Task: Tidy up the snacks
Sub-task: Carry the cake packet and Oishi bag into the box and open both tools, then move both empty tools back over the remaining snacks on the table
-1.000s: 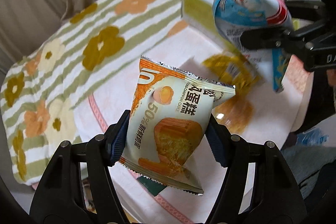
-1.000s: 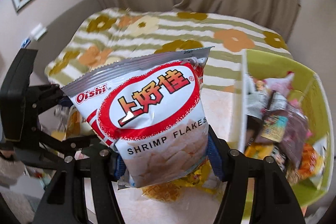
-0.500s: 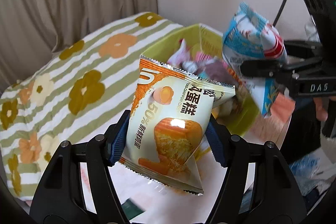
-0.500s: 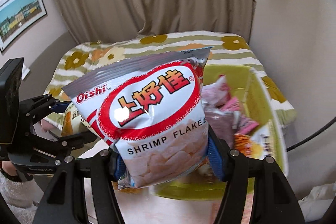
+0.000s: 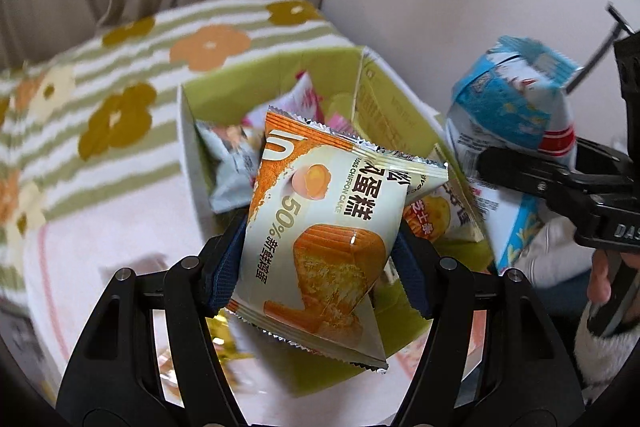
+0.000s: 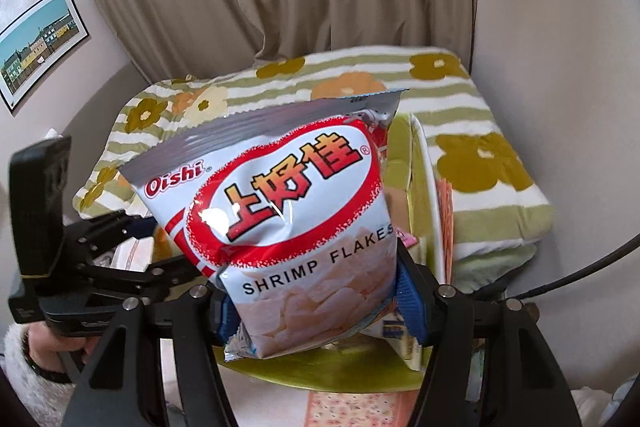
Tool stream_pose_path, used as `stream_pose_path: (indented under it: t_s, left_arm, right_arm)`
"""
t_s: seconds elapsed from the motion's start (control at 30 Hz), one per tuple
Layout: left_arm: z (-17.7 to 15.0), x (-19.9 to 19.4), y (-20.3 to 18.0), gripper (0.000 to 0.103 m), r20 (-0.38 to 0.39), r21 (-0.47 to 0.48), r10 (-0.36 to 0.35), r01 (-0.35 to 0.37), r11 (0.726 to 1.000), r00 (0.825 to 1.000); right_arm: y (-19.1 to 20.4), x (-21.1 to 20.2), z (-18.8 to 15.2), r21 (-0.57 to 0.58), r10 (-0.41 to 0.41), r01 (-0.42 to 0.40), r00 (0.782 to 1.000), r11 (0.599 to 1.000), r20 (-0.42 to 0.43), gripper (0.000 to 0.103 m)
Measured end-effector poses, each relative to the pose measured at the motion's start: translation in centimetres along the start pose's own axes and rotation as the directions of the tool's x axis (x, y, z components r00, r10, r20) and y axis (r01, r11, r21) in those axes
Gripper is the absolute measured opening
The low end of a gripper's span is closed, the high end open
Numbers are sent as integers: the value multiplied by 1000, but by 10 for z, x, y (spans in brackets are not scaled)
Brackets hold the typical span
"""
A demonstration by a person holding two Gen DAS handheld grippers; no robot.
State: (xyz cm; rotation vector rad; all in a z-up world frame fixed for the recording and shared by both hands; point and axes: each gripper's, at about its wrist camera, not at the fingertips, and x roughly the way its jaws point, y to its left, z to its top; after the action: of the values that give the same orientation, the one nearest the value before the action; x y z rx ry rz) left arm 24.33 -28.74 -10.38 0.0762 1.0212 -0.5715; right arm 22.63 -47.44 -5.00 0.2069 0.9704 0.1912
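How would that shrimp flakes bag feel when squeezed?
The shrimp flakes bag looks puffed with air, so probably light and springy. Its glossy film shows glare, so likely slippery. The right gripper clamps only its lower part; contents probably crush easily.

A cake packet (image 5: 320, 247) reads "CHIFFON CAKE" and "50%" beside Chinese characters. A snack bag (image 6: 280, 227) reads "Oishi", "上好佳" and "SHRIMP FLAKES". A black gripper body (image 5: 608, 223) shows the letters "DAS".
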Motion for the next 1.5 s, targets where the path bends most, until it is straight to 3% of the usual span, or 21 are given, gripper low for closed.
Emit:
stream_pose_path:
  t_s: [0.17, 0.23, 0.27, 0.3, 0.47, 0.63, 0.93, 0.97, 1.0, 1.03, 1.1, 1.2, 1.5]
  left_arm:
    - [-10, 14, -5, 68, -7, -52, 30, -30, 998, 1000]
    - [-13, 11, -6, 83, 5, -64, 33, -32, 997, 999]
    - [-14, 8, -5, 101, 11, -72, 36, -35, 997, 999]
    - [-15, 3, -3, 103, 21, -76, 51, -49, 996, 998]
    - [-20, -17, 5, 103, 47, -64, 106, -103, 993, 993]
    - [-17, -24, 16, 103, 58, -88, 87, -81, 993, 995]
    - [-13, -33, 27, 103, 76, -79, 129, -123, 989, 989]
    - [-14, -33, 29, 103, 75, -86, 133, -126, 988, 988]
    - [-15, -34, 31, 103, 75, -93, 131, -123, 988, 989]
    - [-16, -35, 33, 103, 76, -100, 127, -119, 988, 989]
    - [-18, -37, 36, 103, 86, -111, 123, -113, 987, 989]
    - [-21, -41, 39, 103, 95, -120, 128, -116, 986, 987]
    - [-36, -55, 36, 103, 116, -138, 146, -129, 982, 983]
  right_arm:
    - [-19, 5, -5, 18, 33, -32, 999, 999, -32, 60]
    - [-25, 4, -6, 45, 57, -56, 998, 997, -30, 60]
    - [-26, 5, -5, 52, 64, -62, 998, 997, -30, 60]
    - [-27, 5, -5, 59, 68, -66, 997, 996, -30, 60]
    - [-29, 5, -3, 68, 75, -73, 997, 995, -28, 60]
    - [-32, 8, 12, 65, 59, -58, 998, 996, -22, 60]
    - [-27, 38, 34, 41, 34, -32, 998, 999, -51, 62]
    - [-26, 40, 36, 41, 28, -26, 998, 999, -48, 64]
    - [-25, 41, 37, 36, 15, -13, 999, 999, -37, 74]
    - [-23, 40, 37, 30, 4, -4, 1000, 1000, -16, 92]
    - [-21, 34, 35, 15, 19, -20, 999, 1000, 41, 103]
    - [-21, 25, 31, 27, 44, -47, 995, 999, 94, 103]
    - [-12, 12, 16, 31, 76, -78, 996, 996, 55, 103]
